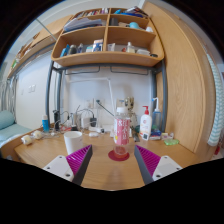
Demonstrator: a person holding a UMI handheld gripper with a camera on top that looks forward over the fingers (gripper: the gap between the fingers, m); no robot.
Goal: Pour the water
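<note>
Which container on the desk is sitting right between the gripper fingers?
The clear bottle with the pink base, standing apart between the open fingers. The white cup is left of them; the pump bottle stands farther back.

We see a clear plastic bottle (122,130) standing upright on the wooden table (100,165), just ahead of the claw (113,160), at twelve o'clock from the gap between its fingers. It has a pinkish label and base, and its top appears open, though we cannot tell for sure. A white cup (74,142) stands upright at about nine o'clock from the bottle, near it but apart, mouth up.
</note>
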